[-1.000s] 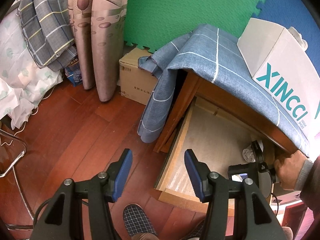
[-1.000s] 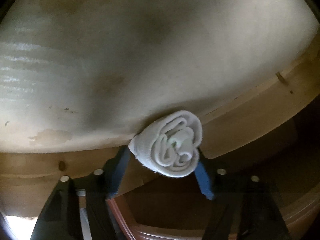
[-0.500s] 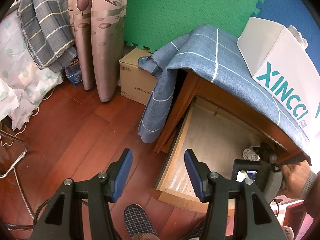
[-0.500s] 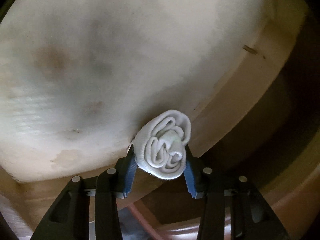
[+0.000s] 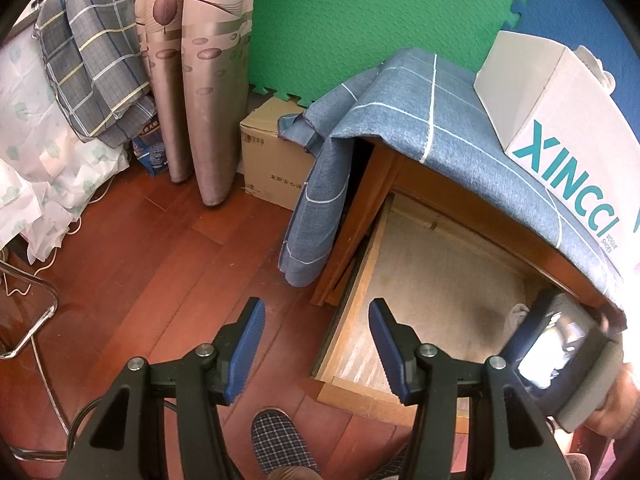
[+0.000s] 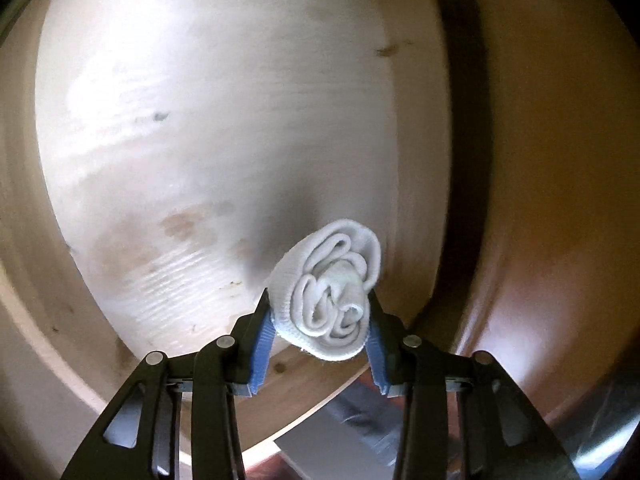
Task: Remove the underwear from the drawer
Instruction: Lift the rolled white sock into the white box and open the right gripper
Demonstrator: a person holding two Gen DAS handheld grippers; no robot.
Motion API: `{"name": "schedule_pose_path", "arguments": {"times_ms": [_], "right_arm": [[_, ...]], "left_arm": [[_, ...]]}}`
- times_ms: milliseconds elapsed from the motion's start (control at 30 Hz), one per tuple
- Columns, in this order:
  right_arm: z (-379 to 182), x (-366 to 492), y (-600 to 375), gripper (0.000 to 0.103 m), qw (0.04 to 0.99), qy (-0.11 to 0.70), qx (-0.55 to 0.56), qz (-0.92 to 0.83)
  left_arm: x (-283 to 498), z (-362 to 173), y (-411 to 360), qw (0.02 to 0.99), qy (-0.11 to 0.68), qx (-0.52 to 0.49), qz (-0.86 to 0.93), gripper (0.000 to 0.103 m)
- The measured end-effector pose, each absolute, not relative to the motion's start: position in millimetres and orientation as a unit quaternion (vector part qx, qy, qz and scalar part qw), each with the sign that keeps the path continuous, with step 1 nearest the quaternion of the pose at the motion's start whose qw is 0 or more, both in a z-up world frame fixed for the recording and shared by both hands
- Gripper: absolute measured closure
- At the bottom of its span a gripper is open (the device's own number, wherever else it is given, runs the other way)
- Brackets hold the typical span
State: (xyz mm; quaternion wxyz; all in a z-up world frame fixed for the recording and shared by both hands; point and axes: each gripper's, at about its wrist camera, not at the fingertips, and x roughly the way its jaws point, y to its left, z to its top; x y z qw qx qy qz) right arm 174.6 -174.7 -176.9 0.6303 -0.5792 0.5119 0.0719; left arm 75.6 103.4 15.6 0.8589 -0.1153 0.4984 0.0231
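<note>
Right gripper [image 6: 322,316]: blue pads pressed against both sides of a rolled white underwear bundle [image 6: 326,290], jaws narrowed to the width of the roll, rolled end facing the camera. Bundle held clear above the pale drawer floor [image 6: 200,140], near the drawer's right-hand wall; dark shadow just left of the roll. From the left wrist view, drawer [image 5: 432,288] pulled out of a wooden cabinet [image 5: 460,200], floor bare apart from a sliver of white cloth at its far right corner, mostly hidden behind the right gripper's body. Left gripper [image 5: 318,344]: jaws about half open, nothing between the pads, hovering over red-brown wooden flooring [image 5: 160,248] just left of the drawer. Blue checked cloth [image 5: 400,112] draped over the cabinet top and down its left side. White shoe box [image 5: 568,128] lettered XINCCI on the cloth. Cardboard box [image 5: 272,160] against the green foam mat [image 5: 360,12] at the far wall. Checked slipper [image 5: 280,440] at the near edge.
</note>
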Motion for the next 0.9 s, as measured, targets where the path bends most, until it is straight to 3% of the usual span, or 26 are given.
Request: {"name": "schedule_pose_path", "arguments": {"times_ms": [467,900], "right_arm": [[-72,162,-238,0.066,0.781,0.558,-0.272,0.072],[5,103,-262,0.066,0.855,0.508,-0.08,0.07]], "left_arm": [[77,16,92,0.858,0.507,-0.077,0.035,0.048],[77,22,84,0.861,0.505,-0.045,0.028,0.048]]}}
